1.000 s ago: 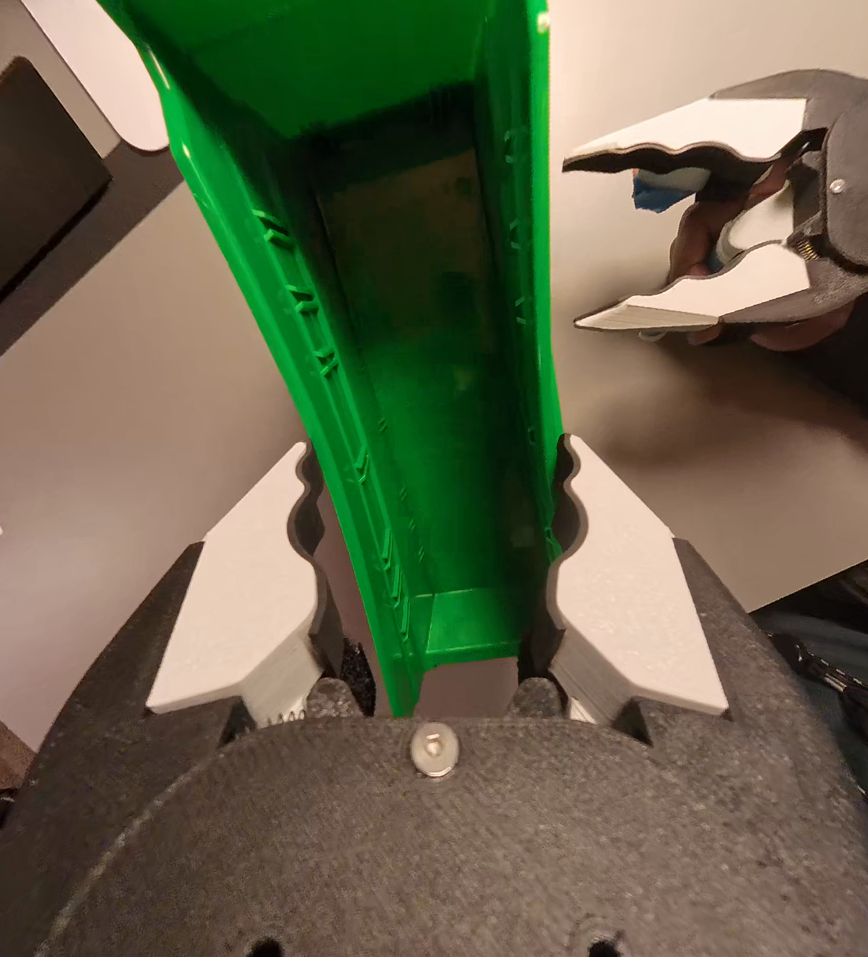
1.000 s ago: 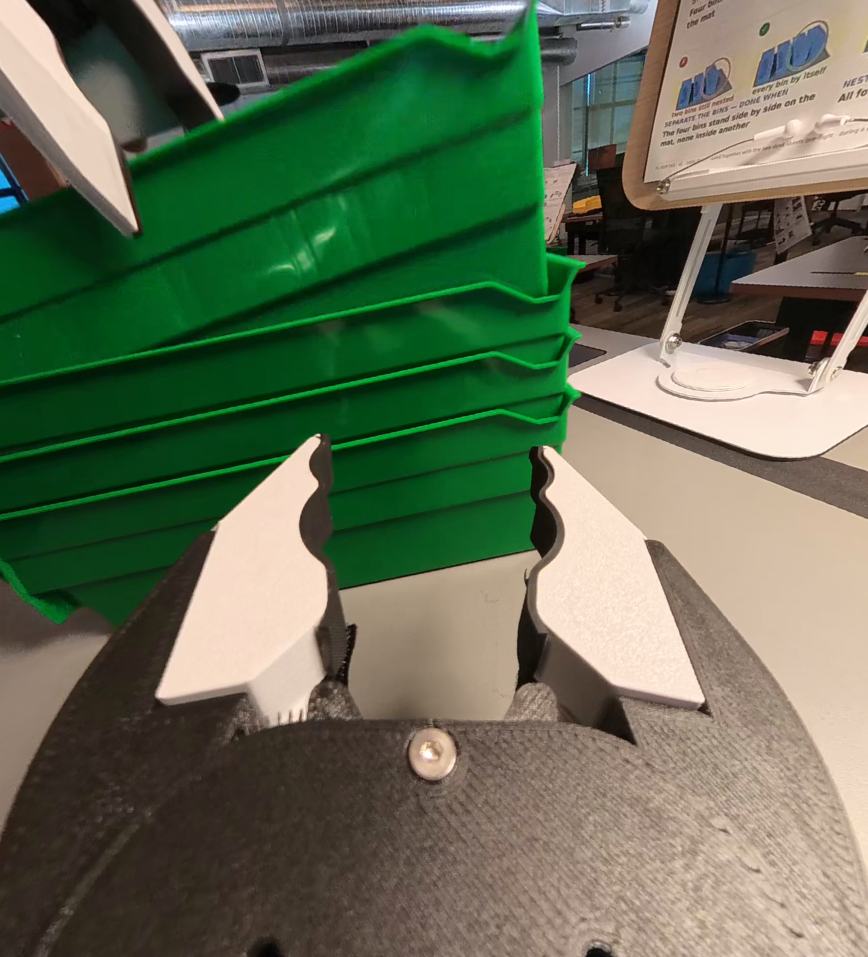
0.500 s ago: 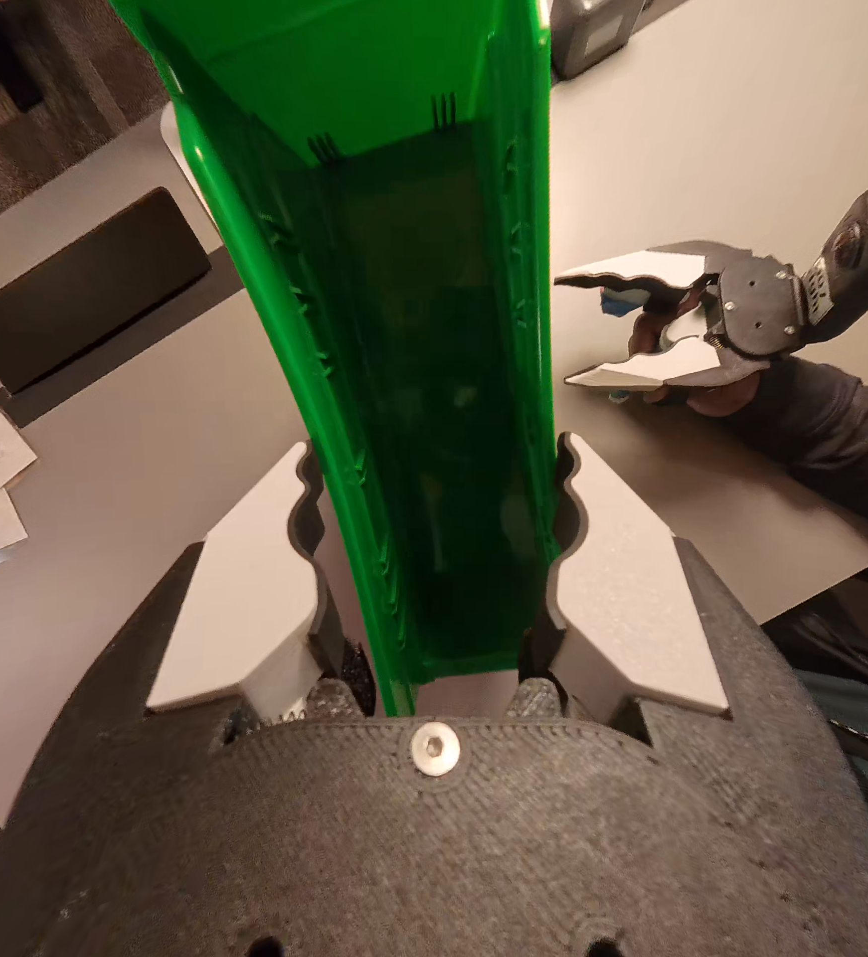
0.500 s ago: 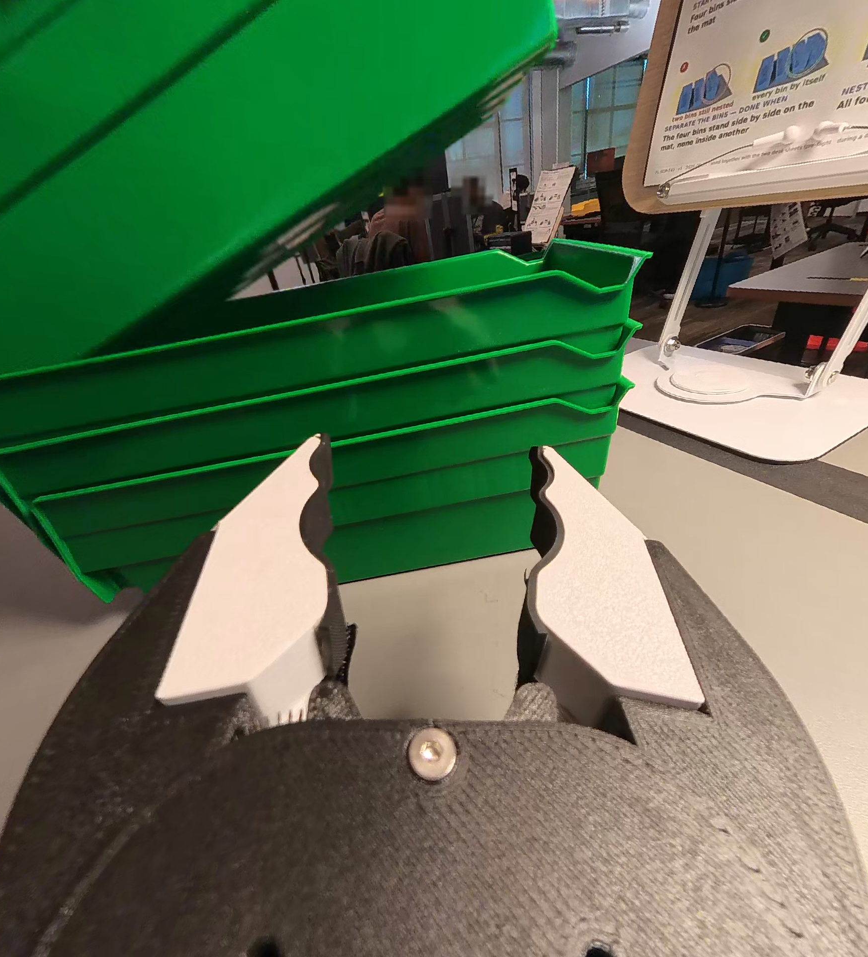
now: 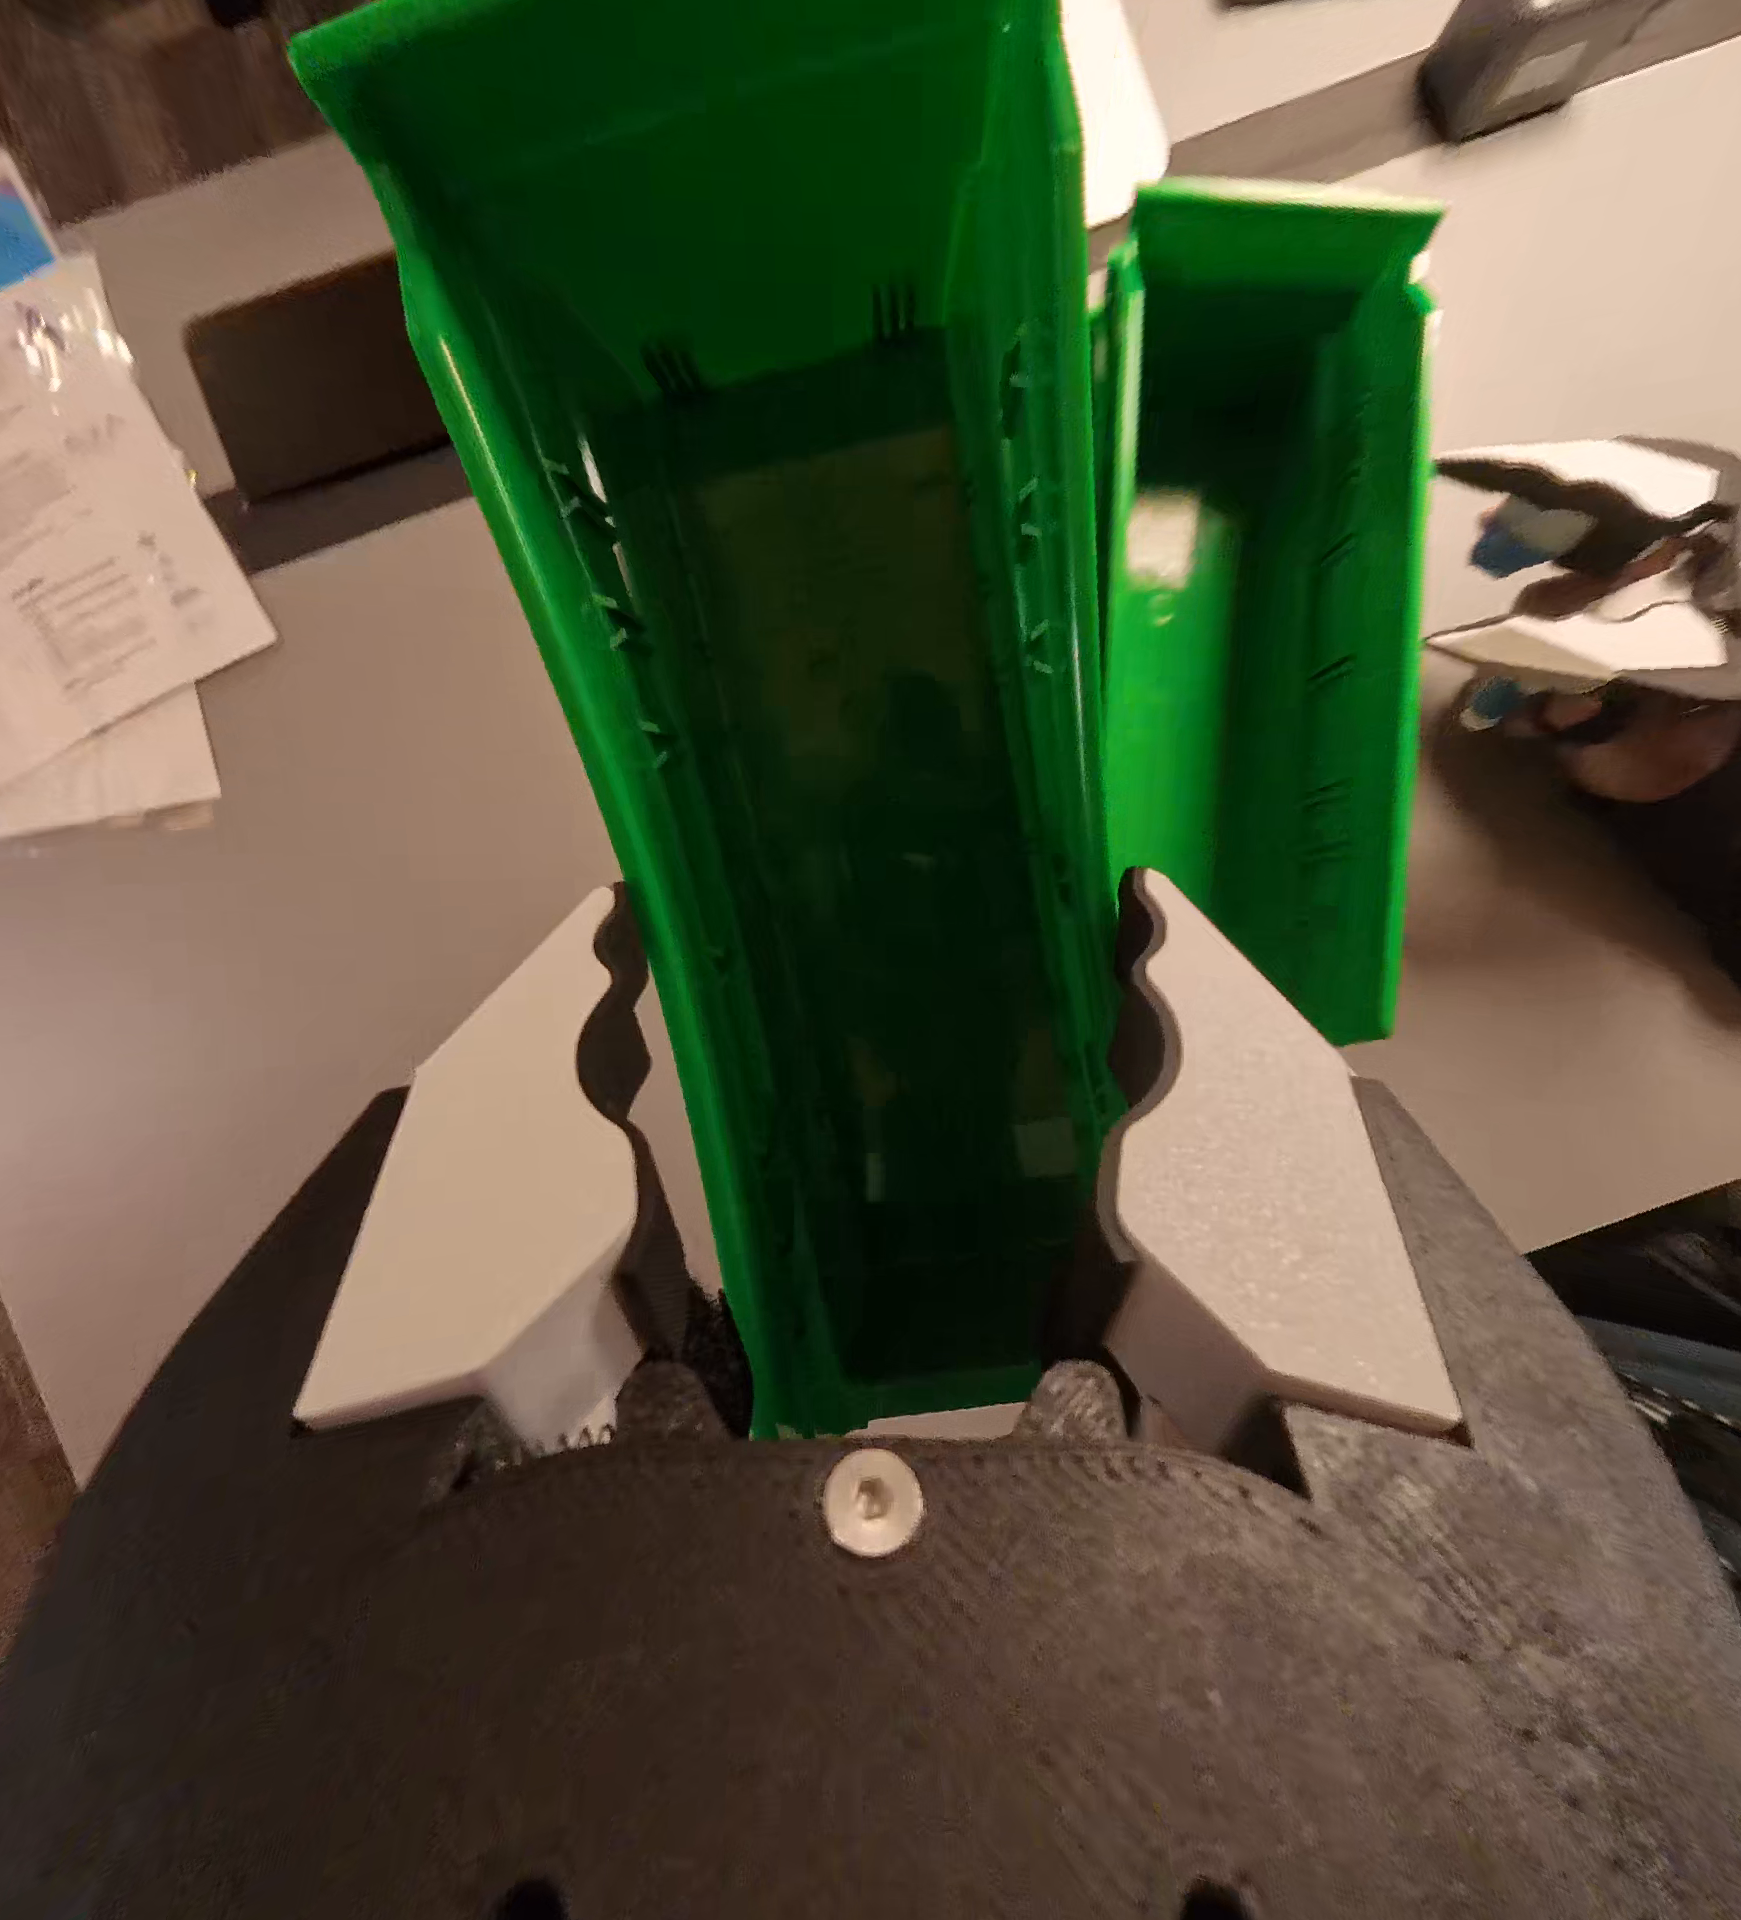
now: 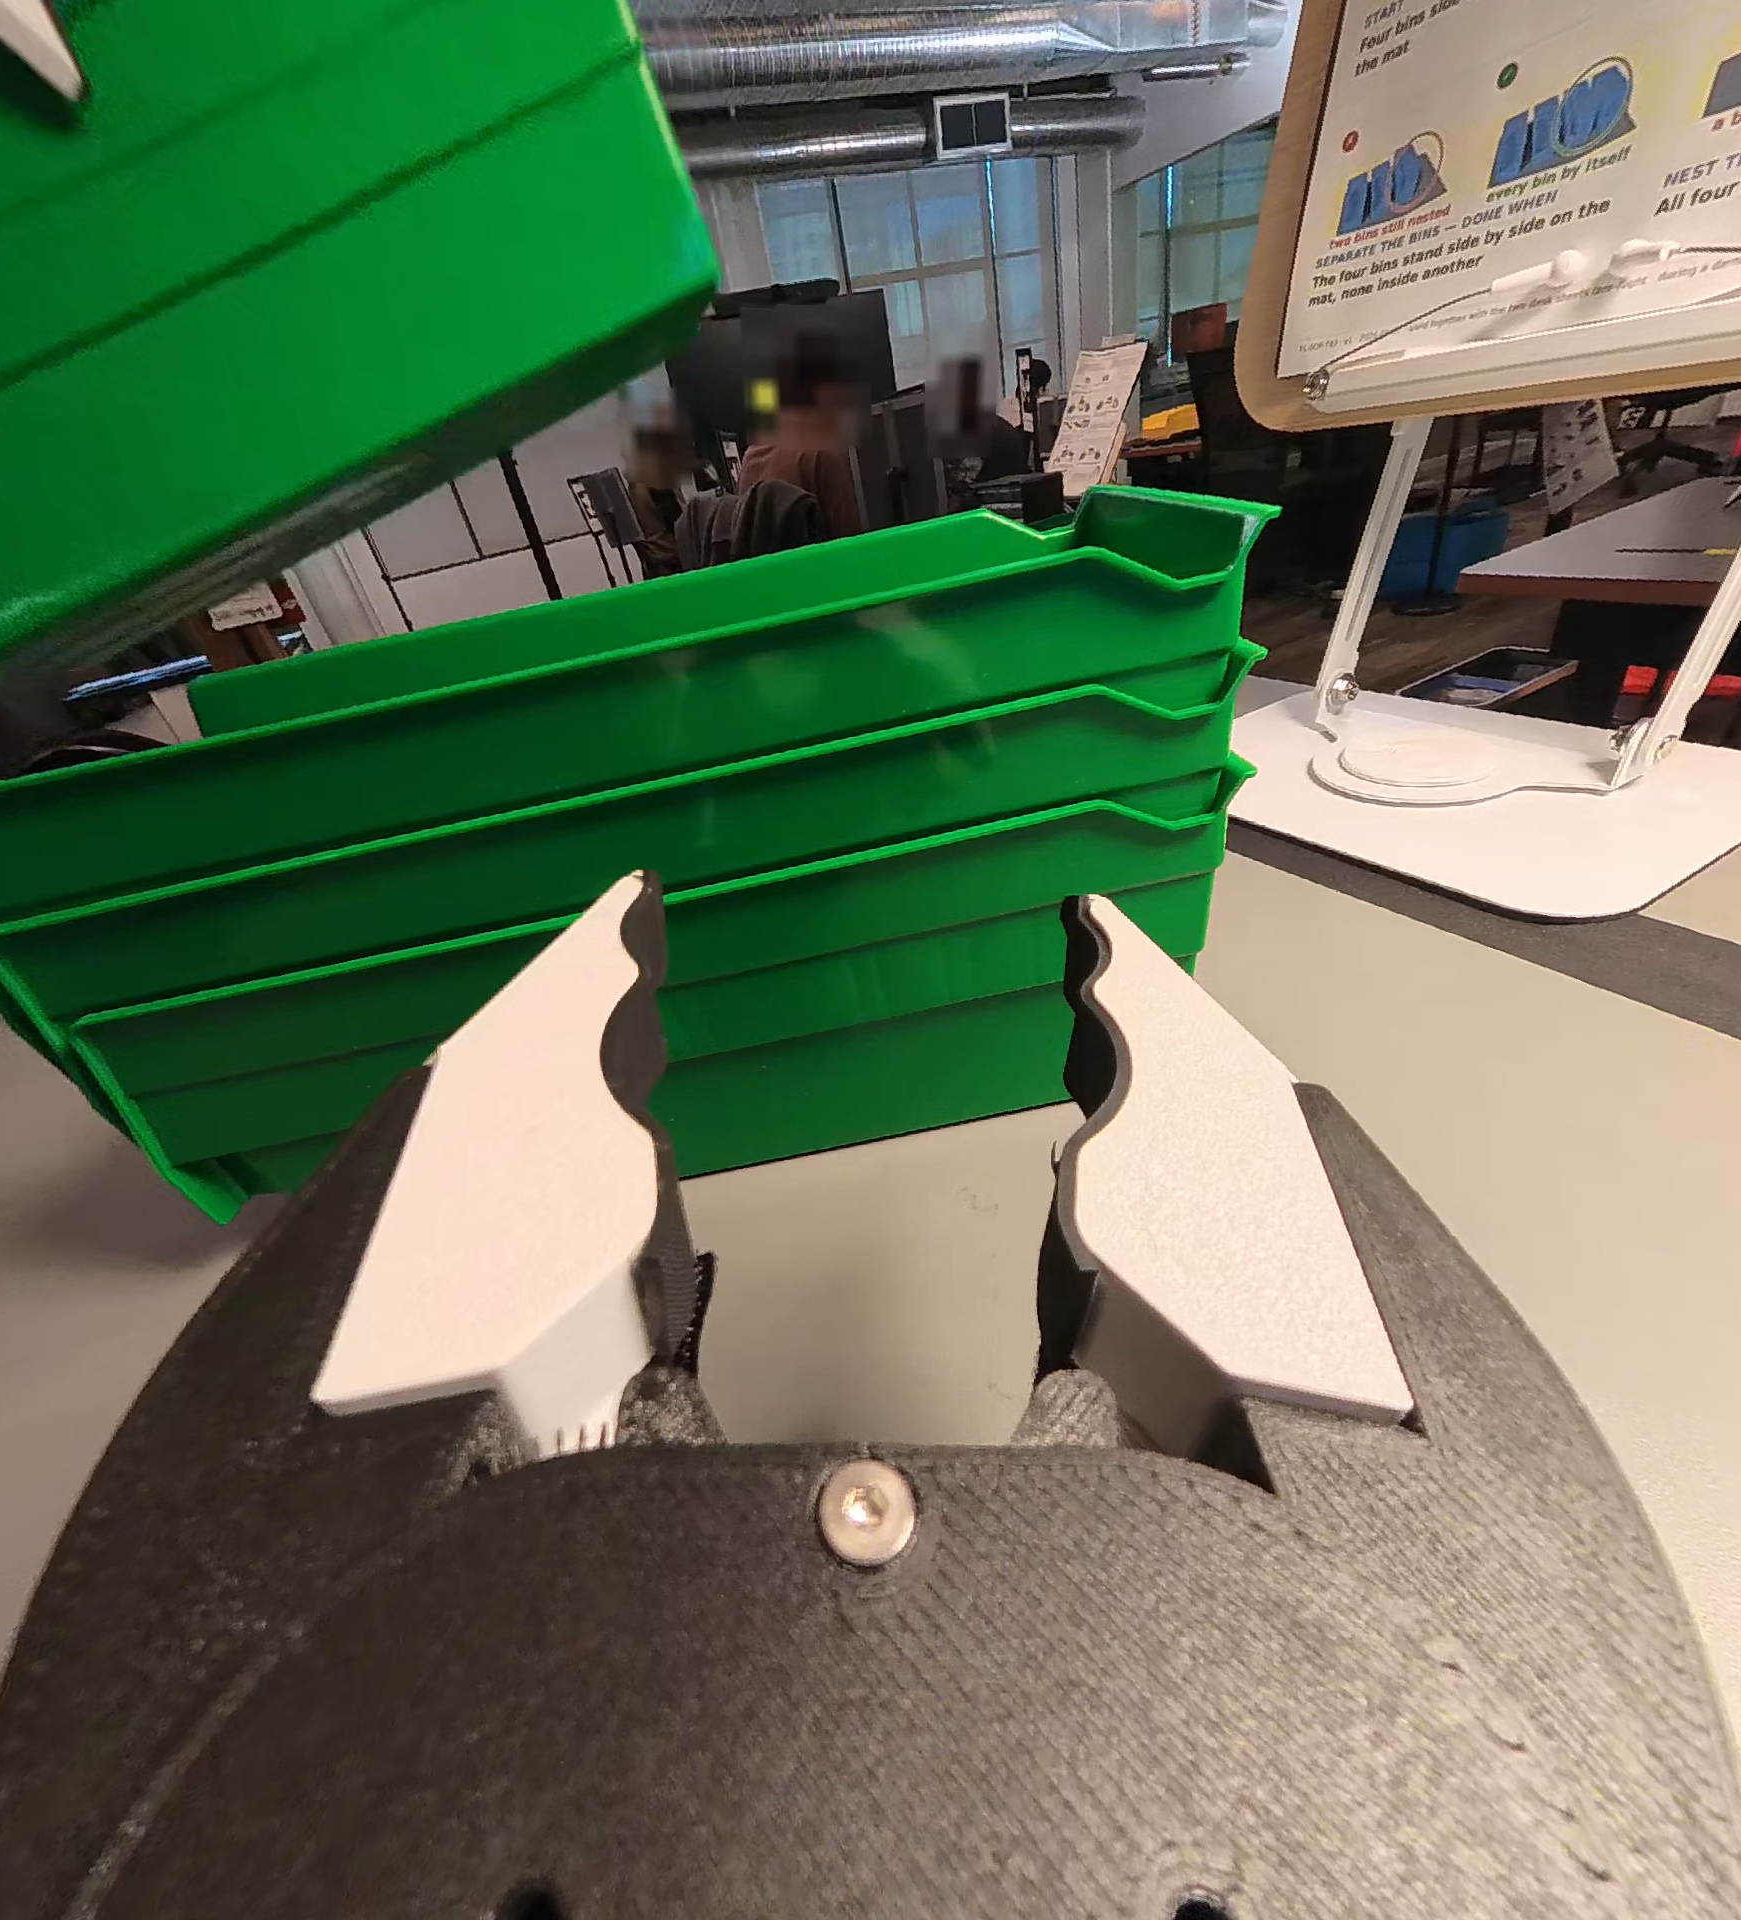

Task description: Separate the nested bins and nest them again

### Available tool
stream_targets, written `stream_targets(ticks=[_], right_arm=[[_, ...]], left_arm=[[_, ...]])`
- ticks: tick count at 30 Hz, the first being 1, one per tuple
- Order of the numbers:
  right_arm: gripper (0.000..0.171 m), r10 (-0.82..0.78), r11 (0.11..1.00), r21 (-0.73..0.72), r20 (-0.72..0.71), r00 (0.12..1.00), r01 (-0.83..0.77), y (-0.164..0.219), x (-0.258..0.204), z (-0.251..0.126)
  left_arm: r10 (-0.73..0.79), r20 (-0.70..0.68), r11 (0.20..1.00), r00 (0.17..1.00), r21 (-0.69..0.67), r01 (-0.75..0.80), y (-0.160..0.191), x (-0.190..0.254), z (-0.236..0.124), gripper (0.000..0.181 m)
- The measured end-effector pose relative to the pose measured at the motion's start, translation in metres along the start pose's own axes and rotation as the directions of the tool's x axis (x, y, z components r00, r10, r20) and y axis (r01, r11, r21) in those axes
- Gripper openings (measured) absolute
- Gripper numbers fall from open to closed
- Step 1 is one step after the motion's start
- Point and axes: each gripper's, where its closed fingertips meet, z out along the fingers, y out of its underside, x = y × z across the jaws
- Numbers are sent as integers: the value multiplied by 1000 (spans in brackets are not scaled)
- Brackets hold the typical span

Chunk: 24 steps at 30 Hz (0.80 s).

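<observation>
My left gripper (image 5: pixel 876 888) is shut on one end of a green bin (image 5: pixel 793 520) and holds it in the air, open side toward the camera. In the right wrist view this lifted bin (image 6: pixel 274 291) hangs tilted above the left end of the stack, apart from it. A stack of three nested green bins (image 6: pixel 637 831) stands on the grey table; it also shows in the left wrist view (image 5: pixel 1261 623), right of the held bin. My right gripper (image 6: pixel 864 894) is open and empty, low on the table just in front of the stack. It also shows in the left wrist view (image 5: pixel 1572 561).
An instruction board (image 6: pixel 1552 187) on a white stand with a flat base (image 6: pixel 1468 810) is at the right behind the stack. Papers (image 5: pixel 45 623) and a black pad (image 5: pixel 305 384) lie at the table's left. The table edge (image 5: pixel 1624 1174) is close on the right.
My left gripper has lifted the top bin up and clear of the stack, leaving three nested bins. The right gripper has stayed open by the stack.
</observation>
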Motion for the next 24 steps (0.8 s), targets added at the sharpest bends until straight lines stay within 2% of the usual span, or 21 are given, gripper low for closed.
stream_targets(ticks=[12, 17, 20, 24], right_arm=[[77, -8, 1000, 11, -5, 1000, 8, -1, -1, -2], [77, 6, 1000, 12, -3, 1000, -6, -1, 1, -2], [77, 6, 1000, 11, -2, 1000, -6, -1, 0, -2], [77, 17, 1000, 17, -1, 1000, -17, -2, 2, -2]], left_arm=[[-145, 43, 959, 988, -239, 151, 136, -130, 88, 95], [-120, 105, 947, 987, -286, 146, 160, -164, 106, 98], [-118, 115, 940, 986, -308, 148, 172, -171, 117, 110], [-54, 160, 954, 986, -284, 98, 169, -172, 118, 111]])
